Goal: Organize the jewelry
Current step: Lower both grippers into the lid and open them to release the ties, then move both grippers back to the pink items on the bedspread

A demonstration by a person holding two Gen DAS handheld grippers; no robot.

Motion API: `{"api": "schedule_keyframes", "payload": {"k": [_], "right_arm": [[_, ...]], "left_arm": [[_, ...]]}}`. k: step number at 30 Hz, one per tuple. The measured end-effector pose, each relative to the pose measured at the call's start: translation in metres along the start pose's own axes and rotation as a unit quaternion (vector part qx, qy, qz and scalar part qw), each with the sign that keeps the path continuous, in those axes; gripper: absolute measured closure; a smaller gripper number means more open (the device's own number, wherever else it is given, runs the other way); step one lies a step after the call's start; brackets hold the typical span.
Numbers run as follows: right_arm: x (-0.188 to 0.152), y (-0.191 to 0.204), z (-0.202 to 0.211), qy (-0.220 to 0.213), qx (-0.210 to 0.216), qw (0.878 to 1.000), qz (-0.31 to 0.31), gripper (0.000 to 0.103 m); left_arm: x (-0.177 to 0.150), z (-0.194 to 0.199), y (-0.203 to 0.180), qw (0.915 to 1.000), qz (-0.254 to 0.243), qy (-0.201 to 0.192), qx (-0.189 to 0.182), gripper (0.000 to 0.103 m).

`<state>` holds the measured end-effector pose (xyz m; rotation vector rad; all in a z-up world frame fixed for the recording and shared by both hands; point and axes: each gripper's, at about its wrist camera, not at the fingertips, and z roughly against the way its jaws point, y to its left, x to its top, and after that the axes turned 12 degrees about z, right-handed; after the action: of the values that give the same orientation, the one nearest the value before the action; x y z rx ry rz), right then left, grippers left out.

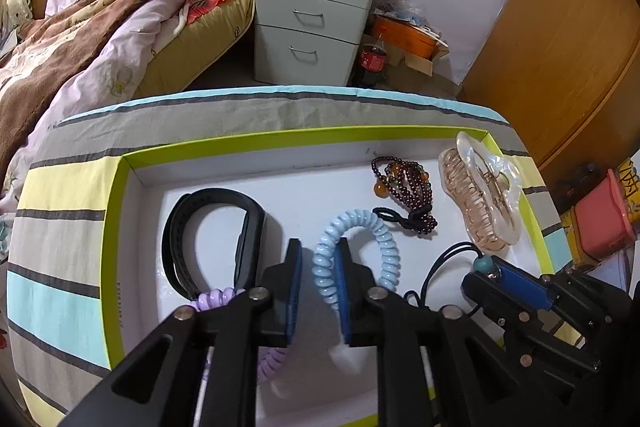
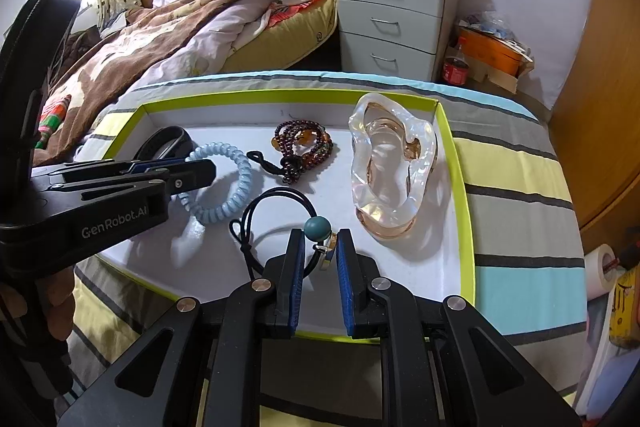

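A green-rimmed white tray (image 1: 116,211) (image 2: 460,163) lies on a striped cloth. In it lie a black band (image 1: 208,239) (image 2: 168,141), a light-blue coil tie (image 1: 360,251) (image 2: 228,187), a purple coil tie (image 1: 216,301), a dark bead bracelet (image 1: 408,191) (image 2: 308,147), a clear pink hair claw (image 1: 484,191) (image 2: 392,167) and a black cord necklace with a teal bead (image 1: 486,263) (image 2: 317,227). My left gripper (image 1: 318,255) (image 2: 188,167) is open around the blue coil's left side. My right gripper (image 2: 319,247) (image 1: 496,271) is open around the bead pendant.
The tray sits on a striped round-edged surface (image 1: 60,267) (image 2: 520,187). Beyond it are a bed with blankets (image 1: 80,39), a white drawer unit (image 1: 316,15) (image 2: 392,15), a cola bottle (image 1: 372,61) and a wooden wardrobe (image 1: 560,39).
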<state>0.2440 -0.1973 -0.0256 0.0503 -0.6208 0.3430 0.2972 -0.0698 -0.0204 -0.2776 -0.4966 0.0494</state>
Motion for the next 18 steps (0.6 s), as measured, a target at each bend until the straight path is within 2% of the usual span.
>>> {"api": "schedule_keyframes", "payload": {"k": [5,11,18], "right_arm": [[0.0,0.0,0.003,-0.005,-0.002,1.0,-0.002,0.084],[0.0,0.0,0.01,-0.012,-0.003,1.0,-0.008,0.084],[-0.004,0.002,0.024,-0.025,-0.005,1.0,-0.012,0.084]], "left_arm": [[0.0,0.002,0.001,1.0,0.002,-0.001,0.0,0.072],[-0.001,0.009,0.001,1.0,0.002,-0.007,-0.001,0.069],[-0.005,0.026,0.0,0.9998,0.003,-0.02,-0.005,0.06]]}}
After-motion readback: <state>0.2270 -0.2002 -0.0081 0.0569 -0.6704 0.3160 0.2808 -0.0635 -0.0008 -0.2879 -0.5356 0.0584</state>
